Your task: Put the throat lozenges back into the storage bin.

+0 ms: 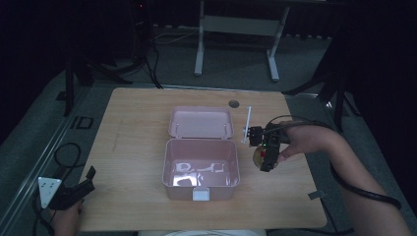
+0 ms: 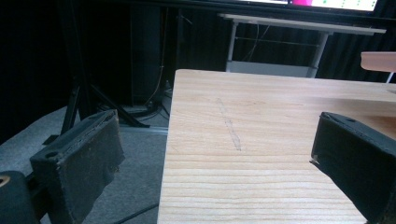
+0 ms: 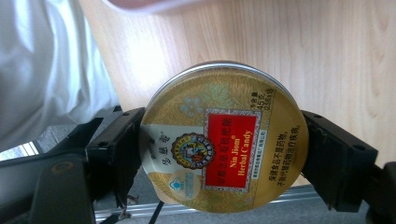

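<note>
The right gripper (image 3: 224,154) clamps a round candy tin (image 3: 223,137) by its rim, lid facing the camera, carrying it just beside the open pink box (image 1: 169,169) at mid-table, probably to pack it inside. The left gripper (image 2: 219,168) rests spread and empty at the table's (image 1: 133,108) near left corner, apparently kept clear. A white stick (image 1: 247,124) lies beside the lid.

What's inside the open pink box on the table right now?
The pink box holds nothing that stands out; pale glare patches show on its glossy floor. The near wall hides the strip of floor just behind it. The candy tin is outside, gripped by the right tongs.
</note>
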A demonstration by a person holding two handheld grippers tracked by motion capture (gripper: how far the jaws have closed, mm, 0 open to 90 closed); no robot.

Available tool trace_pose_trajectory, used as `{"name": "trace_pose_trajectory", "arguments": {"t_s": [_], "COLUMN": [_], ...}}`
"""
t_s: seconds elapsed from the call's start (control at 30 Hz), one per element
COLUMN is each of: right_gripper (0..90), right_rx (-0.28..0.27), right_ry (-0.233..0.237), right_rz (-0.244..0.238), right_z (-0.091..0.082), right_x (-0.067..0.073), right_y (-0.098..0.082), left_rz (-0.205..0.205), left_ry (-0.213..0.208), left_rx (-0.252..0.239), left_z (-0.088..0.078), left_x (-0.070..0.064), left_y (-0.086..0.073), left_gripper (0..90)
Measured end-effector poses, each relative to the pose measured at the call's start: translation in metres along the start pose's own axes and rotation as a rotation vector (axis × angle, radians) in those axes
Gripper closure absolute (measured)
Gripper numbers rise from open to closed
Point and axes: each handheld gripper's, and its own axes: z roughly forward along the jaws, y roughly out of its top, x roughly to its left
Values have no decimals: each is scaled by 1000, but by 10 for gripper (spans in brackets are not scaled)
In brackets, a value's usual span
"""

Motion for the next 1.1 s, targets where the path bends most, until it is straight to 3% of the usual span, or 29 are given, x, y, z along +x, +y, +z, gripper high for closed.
{"name": "trace_pose_trajectory", "arguments": {"t_s": [0.2, 0.57, 0.83, 1.1], "right_gripper": [202, 202, 202, 202], "right_rx": [-14, -9, -9, -3], "right_ry": [-9, -10, 12, 42], "right_rz": [-44, -135, -183, -206], "right_z": [-17, -20, -3, 32], "right_x": [9, 21, 22, 18], "right_y": [23, 66, 89, 104], "left_rz": [-1, 0, -1, 2], "left_ry": [-1, -3, -5, -5], "left_rx": [0, 1, 0, -2], "left_z": [0, 0, 0, 0], "left_x": [0, 0, 0, 0], "left_y": [0, 0, 0, 0], "left_gripper": [24, 24, 24, 25]}}
